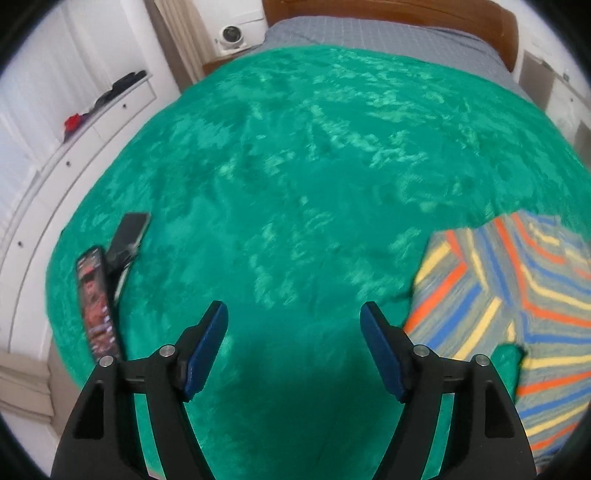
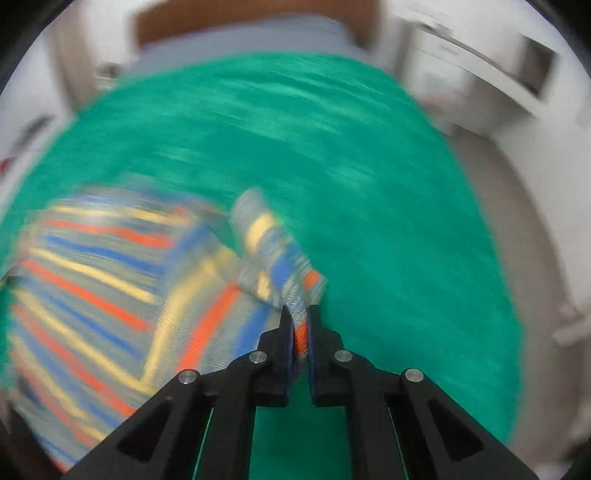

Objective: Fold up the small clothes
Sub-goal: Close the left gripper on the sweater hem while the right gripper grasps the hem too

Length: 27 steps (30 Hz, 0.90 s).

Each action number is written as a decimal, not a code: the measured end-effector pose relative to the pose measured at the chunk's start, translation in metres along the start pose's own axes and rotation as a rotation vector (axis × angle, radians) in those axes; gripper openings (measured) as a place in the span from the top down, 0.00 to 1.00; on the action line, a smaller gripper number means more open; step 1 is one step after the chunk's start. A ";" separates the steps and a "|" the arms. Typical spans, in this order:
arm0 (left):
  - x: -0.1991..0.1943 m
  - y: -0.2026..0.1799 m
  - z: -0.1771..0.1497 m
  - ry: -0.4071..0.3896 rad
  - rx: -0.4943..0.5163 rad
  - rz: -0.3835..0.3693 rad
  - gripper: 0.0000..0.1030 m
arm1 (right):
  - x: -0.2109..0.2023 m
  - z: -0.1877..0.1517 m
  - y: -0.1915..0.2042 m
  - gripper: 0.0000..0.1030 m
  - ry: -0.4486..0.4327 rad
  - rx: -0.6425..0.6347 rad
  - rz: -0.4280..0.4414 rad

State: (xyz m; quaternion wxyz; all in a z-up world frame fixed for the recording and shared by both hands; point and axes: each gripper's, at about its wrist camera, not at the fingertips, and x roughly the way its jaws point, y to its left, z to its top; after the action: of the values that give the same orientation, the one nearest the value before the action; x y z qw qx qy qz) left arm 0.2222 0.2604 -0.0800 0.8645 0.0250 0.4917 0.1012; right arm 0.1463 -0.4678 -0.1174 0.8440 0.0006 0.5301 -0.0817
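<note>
A small striped garment (image 1: 517, 295), grey with orange, blue and yellow stripes, lies on a green plush blanket (image 1: 295, 166) on a bed. My left gripper (image 1: 293, 317) is open and empty, above bare blanket, with the garment to its right. In the right wrist view my right gripper (image 2: 299, 314) is shut on a corner of the striped garment (image 2: 96, 291), holding that corner lifted above the blanket (image 2: 388, 184). The rest of the garment spreads out to the left of the right gripper. The right wrist view is motion-blurred.
Two phones (image 1: 96, 295) lie near the blanket's left edge. A white drawer unit (image 1: 74, 155) stands left of the bed, with a small fan (image 1: 231, 35) behind. A wooden headboard (image 1: 406, 14) is at the far end. White furniture (image 2: 498, 66) stands right of the bed.
</note>
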 end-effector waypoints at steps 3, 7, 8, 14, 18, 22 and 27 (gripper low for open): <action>0.001 -0.040 0.022 -0.039 0.064 -0.130 0.25 | 0.007 -0.016 -0.036 0.57 0.092 0.042 -0.170; 0.018 -0.127 0.055 -0.020 0.264 -0.333 0.09 | -0.009 0.006 -0.017 0.42 -0.016 0.078 -0.009; 0.028 -0.153 0.063 0.005 0.312 -0.383 0.09 | -0.013 0.016 -0.006 0.40 -0.046 0.073 0.070; 0.073 -0.239 0.090 0.102 0.454 -0.390 0.09 | 0.023 0.092 0.105 0.33 -0.056 -0.070 0.489; 0.083 -0.267 0.074 0.131 0.615 -0.348 0.09 | 0.063 0.114 0.149 0.33 0.056 -0.203 0.463; 0.083 -0.273 0.056 0.130 0.696 -0.336 0.30 | 0.080 0.108 0.175 0.54 0.137 -0.353 0.410; 0.065 -0.272 0.052 0.071 0.631 -0.343 0.94 | 0.049 0.093 0.191 0.93 0.059 -0.460 0.305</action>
State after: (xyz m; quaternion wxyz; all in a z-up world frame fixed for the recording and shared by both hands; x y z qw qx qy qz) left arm 0.3398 0.0098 -0.1477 0.8009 0.2043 0.5255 -0.2016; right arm 0.2767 -0.2947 -0.1372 0.8088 -0.1087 0.5527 0.1690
